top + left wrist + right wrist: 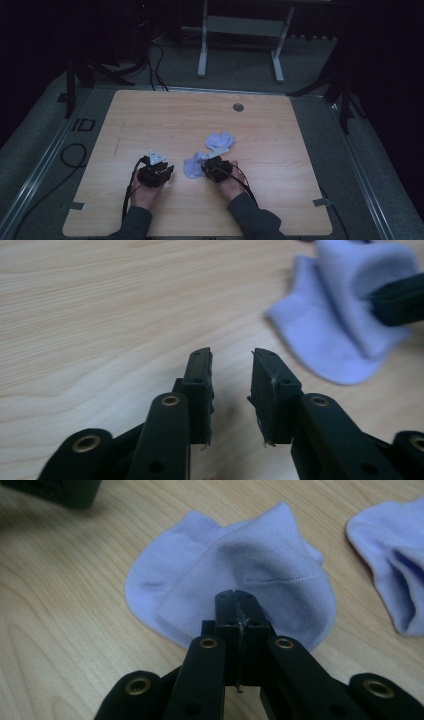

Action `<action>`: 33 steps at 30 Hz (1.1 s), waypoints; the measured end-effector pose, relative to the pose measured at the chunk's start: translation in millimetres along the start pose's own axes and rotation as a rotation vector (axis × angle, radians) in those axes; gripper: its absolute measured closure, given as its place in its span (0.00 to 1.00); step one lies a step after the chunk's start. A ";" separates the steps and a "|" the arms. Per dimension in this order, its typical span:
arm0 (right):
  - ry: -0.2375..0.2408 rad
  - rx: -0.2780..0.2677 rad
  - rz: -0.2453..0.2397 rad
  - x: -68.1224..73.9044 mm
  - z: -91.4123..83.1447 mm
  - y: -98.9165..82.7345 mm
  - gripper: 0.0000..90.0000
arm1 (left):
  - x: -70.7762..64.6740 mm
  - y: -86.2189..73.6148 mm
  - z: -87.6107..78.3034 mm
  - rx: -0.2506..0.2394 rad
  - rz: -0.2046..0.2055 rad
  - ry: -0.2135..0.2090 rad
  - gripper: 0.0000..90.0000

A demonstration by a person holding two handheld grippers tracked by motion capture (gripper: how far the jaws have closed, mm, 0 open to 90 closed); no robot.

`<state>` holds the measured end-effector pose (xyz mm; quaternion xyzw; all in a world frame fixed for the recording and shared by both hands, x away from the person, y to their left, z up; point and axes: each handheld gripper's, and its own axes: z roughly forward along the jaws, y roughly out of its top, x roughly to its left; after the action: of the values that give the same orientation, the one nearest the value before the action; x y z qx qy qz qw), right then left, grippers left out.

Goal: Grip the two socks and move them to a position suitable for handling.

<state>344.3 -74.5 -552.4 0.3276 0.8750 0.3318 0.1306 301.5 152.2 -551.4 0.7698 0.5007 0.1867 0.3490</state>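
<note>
- Landmark: the near sock, a pale lilac ankle sock lying on the wooden table, toward the person's edge and close to its middle.
- Right gripper: jaws pressed fully together with the near sock's edge under their tips. The fabric rises in a fold toward the tips, which suggests a pinch on the sock, probably to lift or drag it.
- Left gripper: jaws parted by a modest gap, nothing between them. It sits just left of the near sock, low over bare wood, aimed toward the sock's free edge; this reads as a ready position for taking a second hold.
- Second sock: same colour, crumpled, just beyond the near sock on the far side and apart from both grippers.
- Task: none stated. The two matching socks suggest pairing or folding; this is a judgement only.
</note>
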 end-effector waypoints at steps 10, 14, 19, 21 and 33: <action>-0.007 0.013 0.016 12.0 -2.9 -1.8 1.00 | -24.7 0.0 6.1 0.000 0.067 -0.118 0.99; -0.008 0.007 0.013 15.7 -2.5 -1.9 1.00 | -33.0 -0.3 8.6 -0.002 0.092 -0.132 0.99; -0.006 0.005 0.010 18.4 -2.5 -2.2 1.00 | -38.4 -1.1 13.2 0.016 0.098 -0.164 0.99; -0.001 0.002 0.009 19.7 -2.1 -2.2 1.00 | -42.1 -1.8 16.3 0.027 0.105 -0.154 0.99; 0.052 0.017 0.030 11.5 -5.6 -2.9 0.98 | -40.2 -0.5 16.4 0.038 0.125 -0.132 1.00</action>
<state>331.8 -71.3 -550.3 0.3330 0.8759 0.3345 0.1000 294.4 110.3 -560.6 0.8166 0.4312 0.1475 0.3542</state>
